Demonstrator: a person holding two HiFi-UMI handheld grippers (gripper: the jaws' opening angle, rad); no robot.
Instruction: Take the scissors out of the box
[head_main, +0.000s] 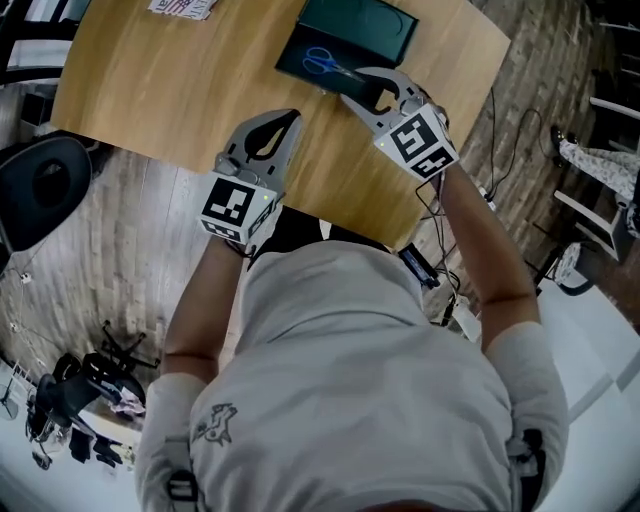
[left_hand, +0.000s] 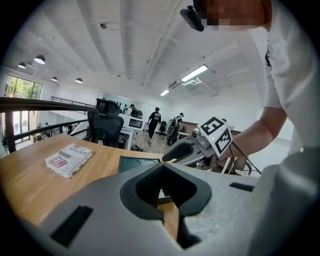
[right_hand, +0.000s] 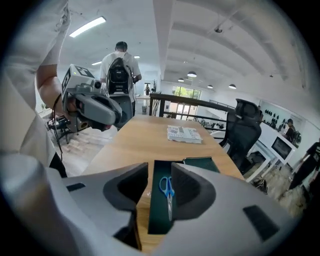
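Wooden surface (head_main: 150, 90), open office behind. Scissors (head_main: 325, 62) lie flat in the dark box (head_main: 385, 30) toward the surface's right edge. Right claw (head_main: 352, 86) hovers at the box, released and empty. Left claw (head_main: 292, 118) is clenched on nothing. Step looks like approach. Next: descend, straddle the scissors, clamp.

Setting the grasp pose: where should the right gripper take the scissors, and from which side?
Probably from above, at the neck between the blue handles and the blades of the scissors, jaws across the closed blades. They lie flat in the shallow green box, whose walls would hinder a side approach. The open right gripper looks along them.
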